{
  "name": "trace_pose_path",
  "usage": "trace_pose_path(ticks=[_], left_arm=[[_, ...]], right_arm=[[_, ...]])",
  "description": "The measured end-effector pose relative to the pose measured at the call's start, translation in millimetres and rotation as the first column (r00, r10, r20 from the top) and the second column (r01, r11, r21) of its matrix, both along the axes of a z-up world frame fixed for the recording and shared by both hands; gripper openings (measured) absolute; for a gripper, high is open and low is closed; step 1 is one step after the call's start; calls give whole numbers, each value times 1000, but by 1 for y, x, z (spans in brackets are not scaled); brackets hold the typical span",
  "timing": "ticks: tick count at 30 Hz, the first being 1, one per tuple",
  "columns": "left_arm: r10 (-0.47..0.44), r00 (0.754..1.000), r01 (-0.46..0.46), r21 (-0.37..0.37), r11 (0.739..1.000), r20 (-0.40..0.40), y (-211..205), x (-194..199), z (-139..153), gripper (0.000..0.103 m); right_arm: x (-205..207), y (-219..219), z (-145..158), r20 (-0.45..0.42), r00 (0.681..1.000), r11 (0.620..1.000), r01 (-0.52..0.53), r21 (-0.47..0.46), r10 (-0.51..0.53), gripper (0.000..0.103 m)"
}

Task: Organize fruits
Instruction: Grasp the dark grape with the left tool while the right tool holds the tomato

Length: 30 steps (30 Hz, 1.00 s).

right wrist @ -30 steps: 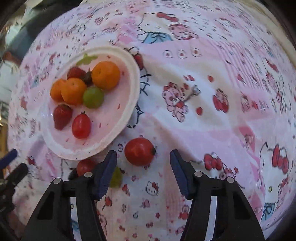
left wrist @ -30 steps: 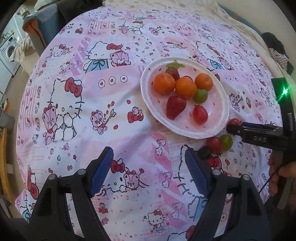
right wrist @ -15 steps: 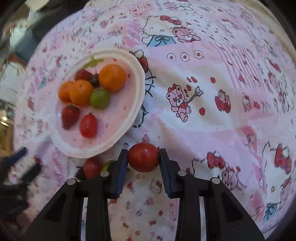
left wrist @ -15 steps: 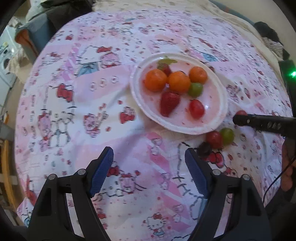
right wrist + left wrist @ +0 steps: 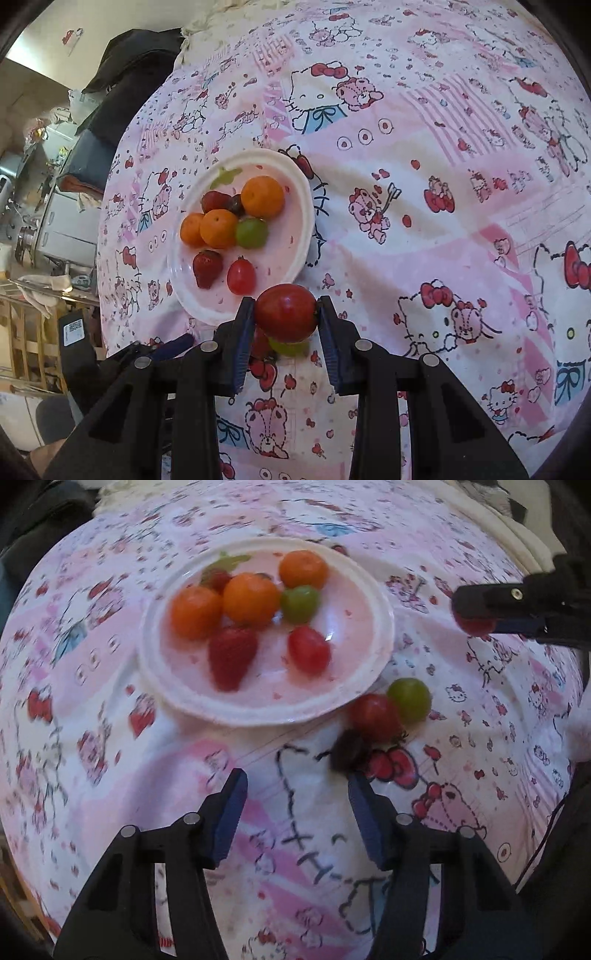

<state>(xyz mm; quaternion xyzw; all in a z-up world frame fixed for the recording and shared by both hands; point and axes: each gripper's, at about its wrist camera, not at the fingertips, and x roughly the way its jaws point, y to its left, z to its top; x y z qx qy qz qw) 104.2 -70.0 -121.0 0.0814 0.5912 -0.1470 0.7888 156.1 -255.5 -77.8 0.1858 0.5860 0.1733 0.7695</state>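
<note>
A white plate [image 5: 373, 602] on the pink cartoon-print cloth holds three oranges, strawberries, a green grape and a red tomato. Beside its near rim lie a loose red tomato [image 5: 373, 716], a green grape [image 5: 410, 699] and a small dark fruit [image 5: 349, 751]. My left gripper [image 5: 295, 794] points down just short of them. Its jaws are closing with only cloth between them, and the dark fruit sits at the right fingertip. My right gripper [image 5: 286, 314] is shut on a larger red tomato [image 5: 286, 312], held above the cloth near the plate [image 5: 306, 206]. It also shows in the left wrist view as the right gripper [image 5: 495, 609].
The cloth [image 5: 443, 184] covers a round table that falls away at the left, where dark clothing [image 5: 129, 62], a grey appliance [image 5: 62, 229] and a wooden rack [image 5: 26, 332] stand. The left gripper's black body [image 5: 92, 369] sits low at the left edge.
The right gripper closed on the larger red tomato and lifted it off the cloth. The left gripper came down toward the loose fruits by the plate, and its jaws narrowed.
</note>
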Motion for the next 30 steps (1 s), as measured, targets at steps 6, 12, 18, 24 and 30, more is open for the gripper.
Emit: trace_pose_path(ticks=[6,12,18,24,30], left_arm=[[-136,991,136,20,990,0,-26,6,-6,41],[-185,983,185,21,983,9,-36,8,-7,16],[-115,993,116,29,993,-36,-34,8,-1,16],[37,999,-37,-2,999,-6,-3,0,15,16],[175,981,-175,-11,985,78,32,-19,42,16]], right_arm=[[1,-5,-2,-7,1000,1000,8,5,-8,35],[2,-9,-1,-6,1000,1000,22,5,-22,35],[3,-10,-2,-8,1000,1000,22,-6,-22,35],[-2,-19,1,-2,999,999,41,-13,-41,35],[-10,-26,11,21,998,998,61,-6,-61,35]])
